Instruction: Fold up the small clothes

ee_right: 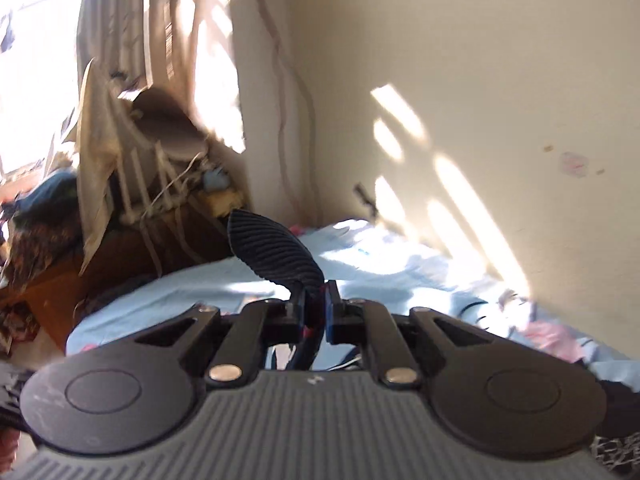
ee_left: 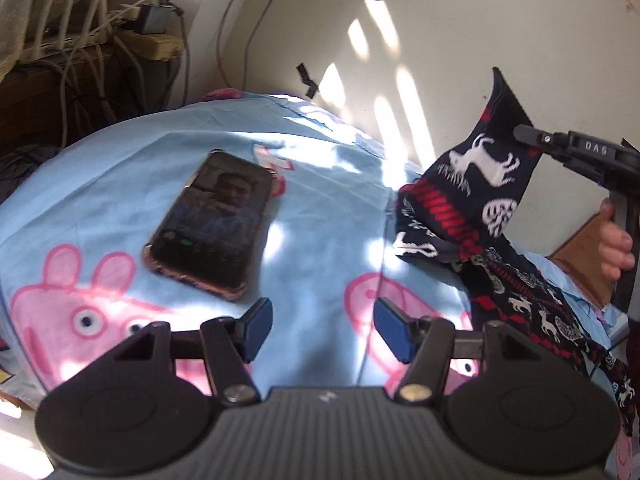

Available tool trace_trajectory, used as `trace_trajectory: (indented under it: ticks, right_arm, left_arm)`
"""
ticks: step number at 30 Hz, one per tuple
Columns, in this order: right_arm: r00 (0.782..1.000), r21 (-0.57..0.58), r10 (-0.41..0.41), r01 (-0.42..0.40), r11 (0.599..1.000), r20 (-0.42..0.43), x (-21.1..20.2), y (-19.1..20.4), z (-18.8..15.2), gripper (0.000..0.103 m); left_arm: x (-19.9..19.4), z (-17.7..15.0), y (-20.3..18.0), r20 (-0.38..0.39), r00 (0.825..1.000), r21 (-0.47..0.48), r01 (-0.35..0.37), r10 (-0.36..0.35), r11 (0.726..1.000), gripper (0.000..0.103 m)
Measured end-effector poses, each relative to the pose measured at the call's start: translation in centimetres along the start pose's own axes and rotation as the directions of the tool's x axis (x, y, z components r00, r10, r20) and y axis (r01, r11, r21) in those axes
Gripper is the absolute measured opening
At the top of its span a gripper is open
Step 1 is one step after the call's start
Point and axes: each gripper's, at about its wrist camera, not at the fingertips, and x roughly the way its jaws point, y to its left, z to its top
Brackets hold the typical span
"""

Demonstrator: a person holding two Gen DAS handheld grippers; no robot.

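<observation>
A dark navy garment (ee_left: pixel 472 196) with white reindeer and red bands hangs lifted at the right of the left wrist view, its lower part trailing on the bed. My right gripper (ee_left: pixel 524 134) pinches its upper edge there. In the right wrist view the right gripper (ee_right: pixel 316 312) is shut on a dark ribbed edge of the garment (ee_right: pixel 276 248) that sticks up past the fingers. My left gripper (ee_left: pixel 322 326) is open and empty, low over the blue Peppa Pig sheet (ee_left: pixel 320 216), left of the garment.
A phone (ee_left: pixel 212 220) in a brownish case lies on the sheet ahead and left of the left gripper. A cream wall (ee_left: pixel 440 20) backs the bed. A wooden shelf with cables and a power strip (ee_left: pixel 80 40) stands at the far left.
</observation>
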Motion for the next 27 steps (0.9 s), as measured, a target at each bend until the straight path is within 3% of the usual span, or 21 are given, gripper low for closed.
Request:
trace_trajectory:
  ticks: [3,6,11,15,18,21,27]
  right_arm:
    - [0.982,0.165,-0.151,0.132,0.977,0.109,-5.9,-7.7,1.9,0.012]
    - [0.942,0.355,-0.283,0.206,0.912,0.181,-13.0,-15.2,0.9,0.012]
    - [0.897,0.581,-0.412,0.254,0.774,0.157,-20.7,-23.9,-4.5,0.012]
    - [0.917,0.704,-0.394,0.243,0.667,0.057,-21.7,-28.6,-10.6,0.012]
    - [0.933,0.758,-0.358,0.204,0.619,0.042,-20.1,-29.3,-12.8,0.012]
    - [0.942,0.777,-0.329,0.154,0.61,0.071,-19.1,-29.1,-13.3,0.012]
    - [0.944,0.743,-0.305,0.115,0.659,0.123,-18.7,-28.3,-11.6,0.013]
  left_arm:
    - [2.2,0.8,-3.6,-0.011,0.997,0.073,0.079,-0.078,0.994,0.057]
    - [4.6,1.1,-7.1,-0.044,0.991,0.14,0.131,-0.126,0.981,0.057]
    - [7.9,-0.1,-11.5,-0.135,0.976,0.206,0.196,-0.171,0.959,0.057]
    - [9.7,-1.3,-13.9,-0.202,0.965,0.245,0.216,-0.168,0.945,0.059]
    - [11.3,-0.5,-16.0,-0.214,0.965,0.303,0.213,-0.151,0.929,0.06]
    - [14.4,1.5,-19.0,-0.2,0.973,0.374,0.187,-0.118,0.908,0.065]
    - [22.9,4.6,-25.2,-0.225,0.97,0.448,0.188,-0.093,0.874,0.064]
